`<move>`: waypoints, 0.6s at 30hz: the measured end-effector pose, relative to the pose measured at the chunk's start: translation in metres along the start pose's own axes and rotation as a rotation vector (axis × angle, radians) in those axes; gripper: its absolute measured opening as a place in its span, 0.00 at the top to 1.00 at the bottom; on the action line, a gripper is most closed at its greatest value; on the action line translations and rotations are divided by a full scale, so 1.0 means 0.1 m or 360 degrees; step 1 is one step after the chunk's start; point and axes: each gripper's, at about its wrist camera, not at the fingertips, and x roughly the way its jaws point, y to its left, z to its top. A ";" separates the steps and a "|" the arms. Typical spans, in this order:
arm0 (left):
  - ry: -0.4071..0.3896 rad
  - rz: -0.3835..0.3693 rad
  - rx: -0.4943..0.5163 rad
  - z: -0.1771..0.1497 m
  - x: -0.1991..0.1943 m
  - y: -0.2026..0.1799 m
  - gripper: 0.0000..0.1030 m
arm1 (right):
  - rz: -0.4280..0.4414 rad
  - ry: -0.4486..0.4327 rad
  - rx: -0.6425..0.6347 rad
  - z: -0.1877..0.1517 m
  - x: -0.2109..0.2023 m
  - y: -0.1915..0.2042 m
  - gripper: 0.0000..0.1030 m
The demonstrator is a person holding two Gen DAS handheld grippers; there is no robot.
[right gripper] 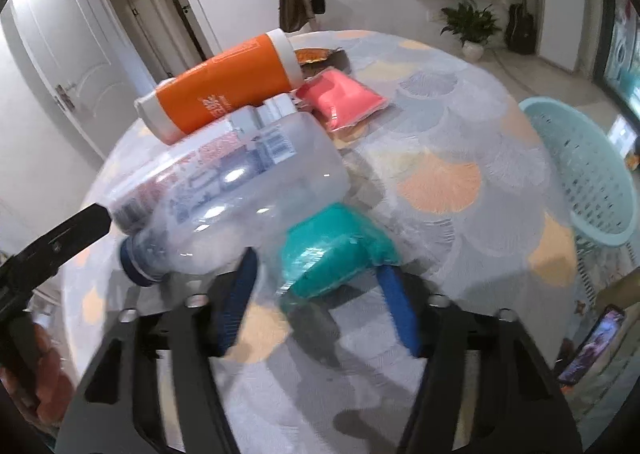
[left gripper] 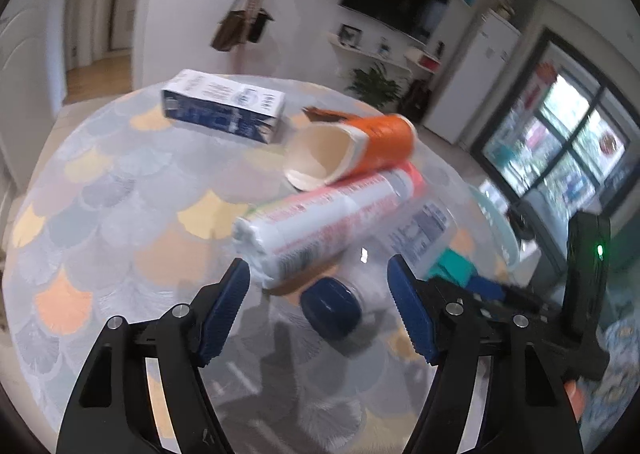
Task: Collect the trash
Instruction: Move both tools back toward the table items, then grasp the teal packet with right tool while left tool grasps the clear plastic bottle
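On a round table with a scallop-pattern cloth (left gripper: pixel 100 213) lies a pile of trash. My left gripper (left gripper: pixel 320 286) is open, its jaws on either side of the blue cap (left gripper: pixel 332 308) of a clear plastic bottle (right gripper: pixel 240 189). A white tube with red print (left gripper: pixel 320 221) and an orange paper cup (left gripper: pixel 360 149) lie on the pile, a blue-white carton (left gripper: pixel 224 105) behind. My right gripper (right gripper: pixel 316 294) is open around a teal packet (right gripper: pixel 336 246). A pink packet (right gripper: pixel 340 99) lies behind the orange cup (right gripper: pixel 224 89).
A pale teal laundry basket (right gripper: pixel 592 173) stands to the right of the table. The other gripper's black finger (right gripper: pixel 60 234) enters from the left. A phone (right gripper: pixel 592 346) lies low at the right. Doors, a TV and shelves are behind.
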 end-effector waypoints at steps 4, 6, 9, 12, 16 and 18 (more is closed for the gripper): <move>0.0042 -0.0003 0.0112 -0.03 0.10 -0.19 0.33 | 0.0017 0.0001 -0.0020 -0.01 -0.08 -0.09 0.55; 0.0063 -0.0003 0.0158 -0.04 0.14 -0.27 0.36 | -0.0012 -0.0016 -0.0043 -0.02 -0.12 -0.18 0.55; 0.0067 0.0015 0.0241 -0.04 0.16 -0.38 0.36 | 0.0021 -0.0016 -0.0080 -0.04 -0.16 -0.32 0.55; 0.0105 0.0063 0.0295 -0.04 0.25 -0.44 0.36 | 0.0021 -0.0021 -0.0169 -0.04 -0.19 -0.38 0.55; 0.0156 0.0119 0.0340 -0.05 0.35 -0.48 0.34 | 0.0085 0.0016 -0.0232 -0.06 -0.19 -0.45 0.55; 0.0183 0.0134 0.0372 -0.06 0.35 -0.52 0.34 | 0.0115 0.0025 -0.0235 -0.06 -0.21 -0.50 0.55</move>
